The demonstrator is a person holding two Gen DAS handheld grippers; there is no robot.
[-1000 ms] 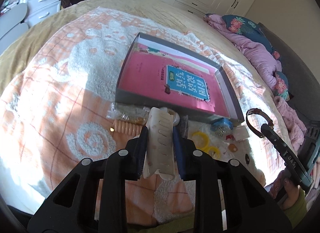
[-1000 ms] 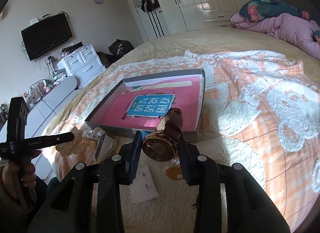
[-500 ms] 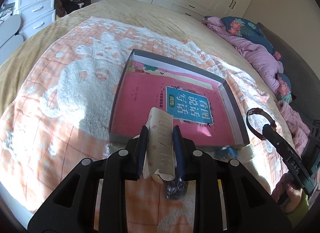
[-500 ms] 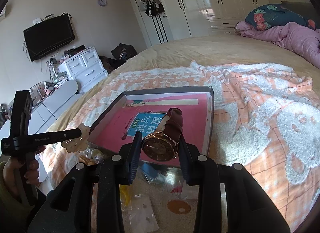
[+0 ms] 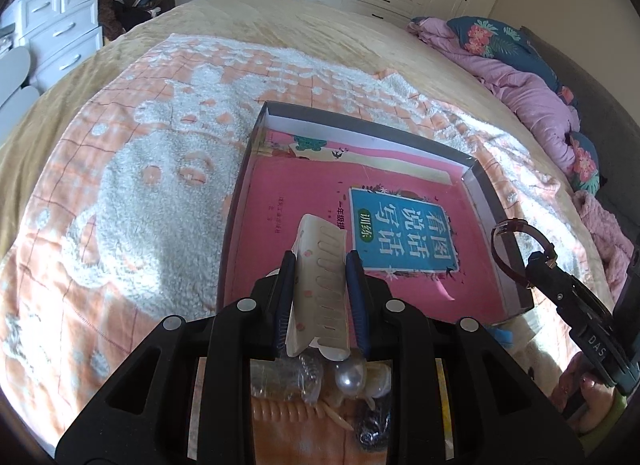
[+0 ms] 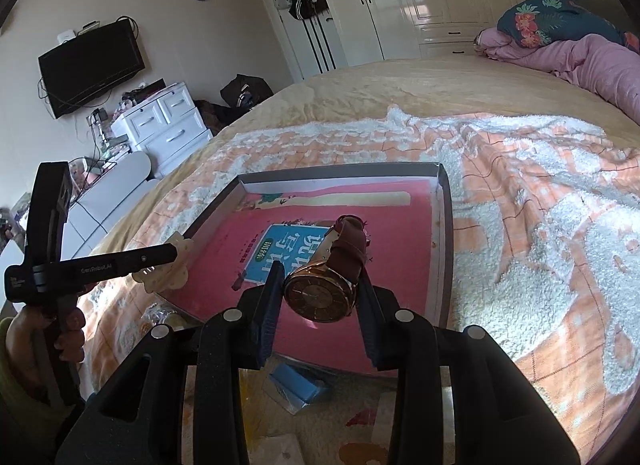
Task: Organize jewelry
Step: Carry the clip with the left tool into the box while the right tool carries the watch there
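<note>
A pink book (image 5: 320,225) is covering the gray tray (image 5: 496,201) floor; low tray walls are ringing it, and loose trinkets (image 5: 352,377) are crowding the blanket (image 5: 120,185) beside its near wall.

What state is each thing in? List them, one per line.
left gripper: shut on the hair clip.
hair clip: cream, clamped, held above the box's near edge.
right gripper: shut on the watch.
watch: strap looped, held over the box.
box: open, lidless, on the blanket.
pink book: closed, flat inside the box.
</note>
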